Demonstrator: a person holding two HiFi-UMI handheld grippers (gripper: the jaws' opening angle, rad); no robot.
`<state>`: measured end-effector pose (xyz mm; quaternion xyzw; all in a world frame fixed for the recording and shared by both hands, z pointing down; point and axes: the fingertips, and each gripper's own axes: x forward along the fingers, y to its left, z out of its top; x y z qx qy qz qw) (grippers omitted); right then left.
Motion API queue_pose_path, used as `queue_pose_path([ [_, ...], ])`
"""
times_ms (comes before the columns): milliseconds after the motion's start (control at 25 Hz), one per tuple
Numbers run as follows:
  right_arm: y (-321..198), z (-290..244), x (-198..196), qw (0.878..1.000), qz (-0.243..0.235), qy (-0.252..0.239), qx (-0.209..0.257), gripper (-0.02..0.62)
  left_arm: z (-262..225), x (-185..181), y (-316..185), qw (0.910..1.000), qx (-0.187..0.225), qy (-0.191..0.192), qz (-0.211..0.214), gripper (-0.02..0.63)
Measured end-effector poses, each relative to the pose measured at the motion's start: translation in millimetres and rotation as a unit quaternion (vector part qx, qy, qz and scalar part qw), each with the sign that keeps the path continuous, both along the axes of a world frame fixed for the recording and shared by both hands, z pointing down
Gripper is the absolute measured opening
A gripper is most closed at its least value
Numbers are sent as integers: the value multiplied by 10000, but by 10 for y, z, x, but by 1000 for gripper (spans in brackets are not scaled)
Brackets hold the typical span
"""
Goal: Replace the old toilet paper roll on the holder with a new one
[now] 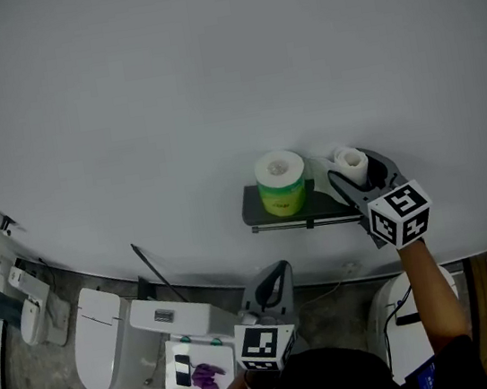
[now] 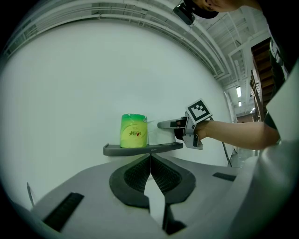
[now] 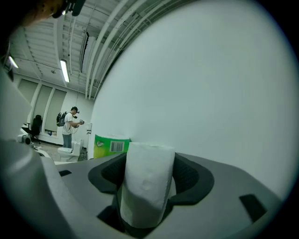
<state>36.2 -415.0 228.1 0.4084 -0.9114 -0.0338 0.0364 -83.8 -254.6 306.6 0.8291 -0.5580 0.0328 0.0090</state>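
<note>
Left tool (image 2: 150,161) low and level, jaws pressed together, empty. Right tool (image 1: 354,172) level at the right end of the shelf (image 1: 259,207), forearm stretched out, jaws closed on an upright white roll (image 3: 147,186). Green roll (image 1: 280,183) stands mid-shelf, just left of it: barcode on wrap, red print unreadable. Wall (image 1: 208,76) behind.
</note>
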Motion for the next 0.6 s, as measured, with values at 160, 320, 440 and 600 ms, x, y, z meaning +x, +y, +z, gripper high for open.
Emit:
queue_pose_path([
  [160,57,-10,26,9999,-40,-133,69,282,0,34,-5,9999,90,9,52,23],
  [320,131,-73,61,9997,-27,-100,240,284,-13,60,25,10000,35,23,38,23],
  [440,203,-162,73,9991,-33,-119,395,285,28,55,49,10000,-1,3,32,23],
  [600,313,-322,98,9980,-38,-240,587,284,42,58,83,10000,-1,-6,29,23],
])
